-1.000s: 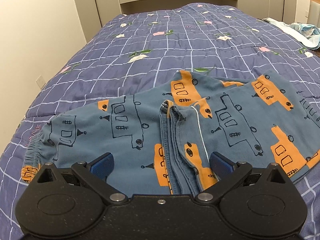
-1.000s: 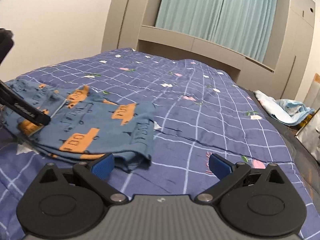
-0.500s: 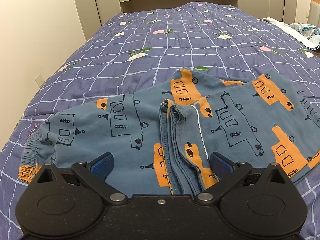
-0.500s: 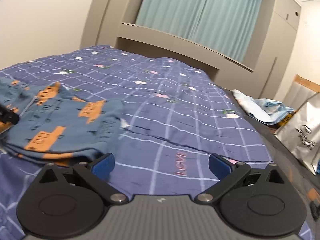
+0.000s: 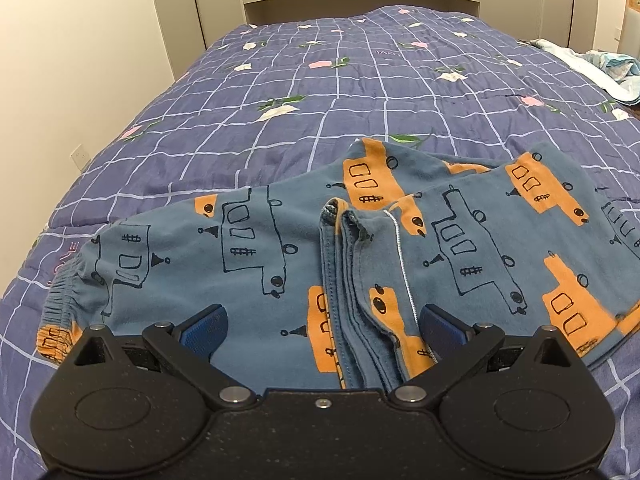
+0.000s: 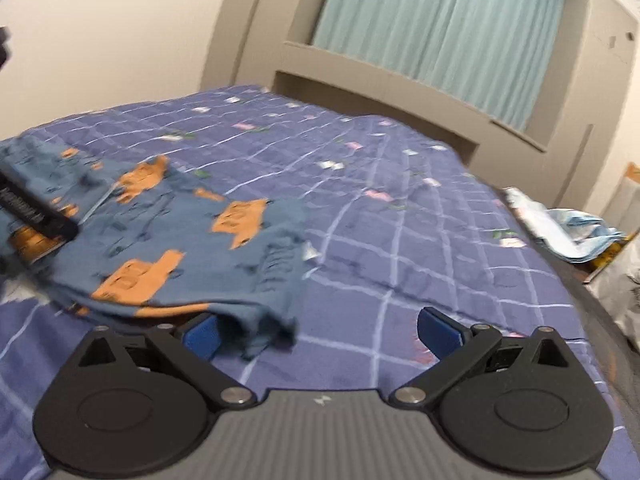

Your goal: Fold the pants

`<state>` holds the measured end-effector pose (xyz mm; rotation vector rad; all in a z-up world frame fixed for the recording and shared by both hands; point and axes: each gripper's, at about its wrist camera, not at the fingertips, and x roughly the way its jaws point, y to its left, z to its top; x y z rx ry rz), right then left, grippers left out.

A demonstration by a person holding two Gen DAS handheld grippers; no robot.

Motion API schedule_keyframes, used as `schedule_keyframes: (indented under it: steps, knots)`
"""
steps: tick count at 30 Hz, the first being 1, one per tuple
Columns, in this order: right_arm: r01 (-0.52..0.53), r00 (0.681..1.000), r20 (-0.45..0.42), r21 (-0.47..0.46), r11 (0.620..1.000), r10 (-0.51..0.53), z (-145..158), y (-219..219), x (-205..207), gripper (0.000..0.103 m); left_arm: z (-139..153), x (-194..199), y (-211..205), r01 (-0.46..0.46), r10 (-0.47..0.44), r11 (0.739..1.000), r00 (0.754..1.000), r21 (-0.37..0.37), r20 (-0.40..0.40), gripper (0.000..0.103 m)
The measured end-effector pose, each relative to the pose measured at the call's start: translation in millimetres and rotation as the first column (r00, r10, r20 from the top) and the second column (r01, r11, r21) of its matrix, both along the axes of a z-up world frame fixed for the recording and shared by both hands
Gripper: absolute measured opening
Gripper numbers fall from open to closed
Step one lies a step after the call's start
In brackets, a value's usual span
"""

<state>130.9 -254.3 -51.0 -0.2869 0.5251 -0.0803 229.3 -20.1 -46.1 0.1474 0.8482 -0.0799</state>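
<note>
Since the earlier frame our left gripper has barely shifted: from its camera it sits wide open, low over the pants, whose folded edges run straight away between its fingers, waistband out to the left. From the right camera, our right gripper has swung back toward the pants, jaws wide, holding nothing; the hem corner lies just at its left fingertip, long axis running away leftward across the bed.

Bedroom, seemingly: quilted bed, curtains
</note>
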Motion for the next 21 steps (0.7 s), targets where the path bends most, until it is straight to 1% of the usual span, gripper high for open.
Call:
schedule_keyframes:
  steps: [3, 6, 8, 11, 14, 16, 19, 21]
  knots:
    - [0.029, 1.0, -0.007, 0.002, 1.0, -0.029, 2.9, -14.0, -4.7, 0.102, -0.5, 0.8, 1.0, 0.004, -0.004, 1.0, 1.0, -0.01, -0.001, 0.103]
    - [-0.003, 0.999, -0.038, 0.026, 1.0, 0.004, 1.4, -21.1, -13.3, 0.102, -0.2, 0.6, 1.6, 0.0, 0.0, 1.0, 1.0, -0.014, 0.001, 0.102]
    - [-0.026, 0.998, -0.051, 0.011, 1.0, 0.026, 3.1, -19.7, -18.8, 0.102, 1.7, -1.1, 2.8, 0.0, 0.0, 1.0, 1.0, -0.019, 0.005, 0.102]
    - [-0.054, 0.998, -0.025, 0.023, 0.998, 0.054, 13.6, -19.4, -21.7, 0.103, 3.9, -3.4, 2.8, -0.004, 0.004, 1.0, 1.0, -0.017, 0.015, 0.102]
    - [-0.059, 0.998, 0.024, 0.012, 0.998, 0.058, 22.3, -12.5, -4.8, 0.103, 2.9, -2.2, 1.6, -0.014, 0.014, 1.0, 1.0, -0.008, 0.021, 0.102]
    - [-0.053, 0.998, 0.031, 0.0, 0.999, 0.053, 20.8, -7.9, 12.6, 0.103, 2.6, -0.9, 2.5, -0.027, 0.027, 1.0, 0.999, -0.014, 0.021, 0.102]
    - [-0.046, 0.999, -0.019, -0.026, 0.999, 0.046, 7.8, -5.7, 37.3, 0.103, 3.9, 1.7, 5.9, -0.039, 0.04, 0.999, 0.999, -0.025, 0.014, 0.102]
    - [-0.064, 0.996, -0.065, -0.052, 0.997, 0.061, -0.6, -5.1, 46.8, 0.102, 10.9, -0.1, 11.2, -0.054, 0.054, 0.998, 0.998, -0.035, 0.016, 0.102]
